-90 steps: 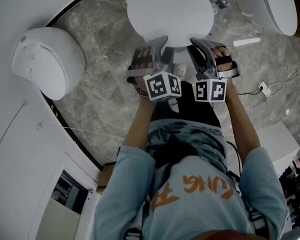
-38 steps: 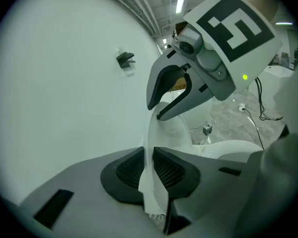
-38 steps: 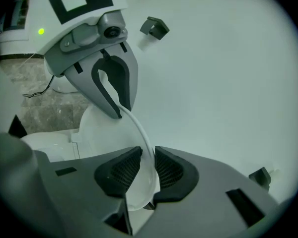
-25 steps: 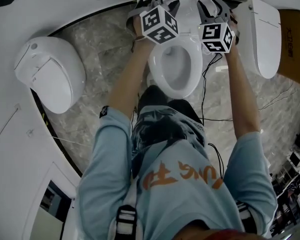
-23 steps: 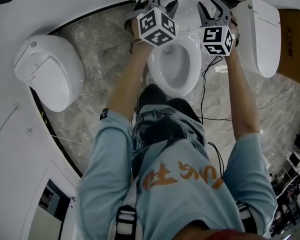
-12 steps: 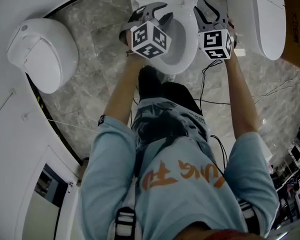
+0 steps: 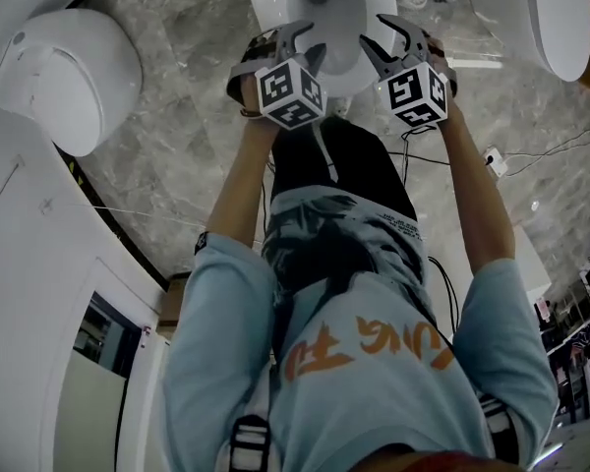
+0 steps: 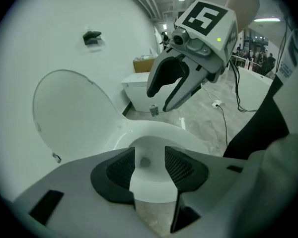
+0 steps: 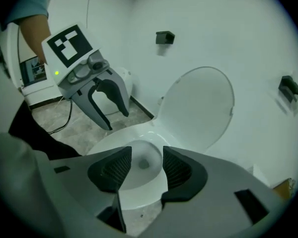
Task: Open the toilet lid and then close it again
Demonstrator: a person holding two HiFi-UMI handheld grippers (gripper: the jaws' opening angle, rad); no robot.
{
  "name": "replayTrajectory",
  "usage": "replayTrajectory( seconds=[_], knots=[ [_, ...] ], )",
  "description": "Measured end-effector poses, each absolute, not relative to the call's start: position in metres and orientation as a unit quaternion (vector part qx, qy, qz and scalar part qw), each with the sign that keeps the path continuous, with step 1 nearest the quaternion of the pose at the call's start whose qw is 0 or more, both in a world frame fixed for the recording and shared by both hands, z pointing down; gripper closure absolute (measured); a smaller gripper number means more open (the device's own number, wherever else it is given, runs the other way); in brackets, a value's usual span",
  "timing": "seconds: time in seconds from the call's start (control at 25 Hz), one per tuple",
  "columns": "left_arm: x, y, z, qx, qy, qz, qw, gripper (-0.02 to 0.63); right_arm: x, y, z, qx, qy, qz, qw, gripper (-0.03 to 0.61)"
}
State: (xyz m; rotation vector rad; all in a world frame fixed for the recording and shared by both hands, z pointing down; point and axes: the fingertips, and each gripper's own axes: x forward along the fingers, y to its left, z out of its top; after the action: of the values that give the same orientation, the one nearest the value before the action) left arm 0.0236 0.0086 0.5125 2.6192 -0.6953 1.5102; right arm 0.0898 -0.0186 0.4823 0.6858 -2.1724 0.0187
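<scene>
The white toilet bowl (image 7: 326,0) lies open at the top of the head view. Its lid (image 8: 72,114) stands upright against the wall, also seen in the right gripper view as the lid (image 9: 199,107). My left gripper (image 7: 305,39) hovers over the bowl's front left rim. My right gripper (image 7: 379,35) hovers over the front right rim, side by side with it. Both point down at the bowl (image 9: 139,155), clear of the lid. The jaws of both have just been opening, and nothing is between the left gripper (image 8: 149,170) pads or the right gripper (image 9: 145,170) pads.
A second toilet (image 7: 64,62) stands at the left and a third toilet (image 7: 556,13) at the right, on a marble floor. Cables (image 7: 531,150) trail over the floor at the right. My legs stand right in front of the bowl.
The lid, shut at first, now stands up. Both grippers came away from the raised lid at the back and moved down and toward me, to the bowl's front rim.
</scene>
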Motion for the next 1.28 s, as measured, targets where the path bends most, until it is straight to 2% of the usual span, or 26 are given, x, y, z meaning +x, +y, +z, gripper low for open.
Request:
replayTrajectory(
  seconds=[0.2,0.44,0.84,1.2,1.28],
  knots=[
    [0.03,0.055,0.582,0.84,-0.179,0.51,0.056,0.386,0.079,0.037,0.554,0.191,-0.879,0.035,0.435,0.35],
    [0.027,0.098,0.654,0.832,-0.124,0.533,0.093,0.34,0.067,0.093,0.63,0.073,-0.884,0.053,0.459,0.289],
    [0.042,0.145,0.722,0.816,0.012,0.575,0.063,0.275,0.064,0.154,0.722,-0.094,-0.832,0.038,0.545,0.17],
    [0.046,0.172,0.754,0.79,0.073,0.607,0.045,0.253,0.07,0.171,0.76,-0.142,-0.796,-0.034,0.587,0.166],
    [0.046,0.171,0.76,0.788,0.071,0.609,0.05,0.254,0.069,0.172,0.767,-0.149,-0.789,-0.056,0.593,0.186]
  ],
)
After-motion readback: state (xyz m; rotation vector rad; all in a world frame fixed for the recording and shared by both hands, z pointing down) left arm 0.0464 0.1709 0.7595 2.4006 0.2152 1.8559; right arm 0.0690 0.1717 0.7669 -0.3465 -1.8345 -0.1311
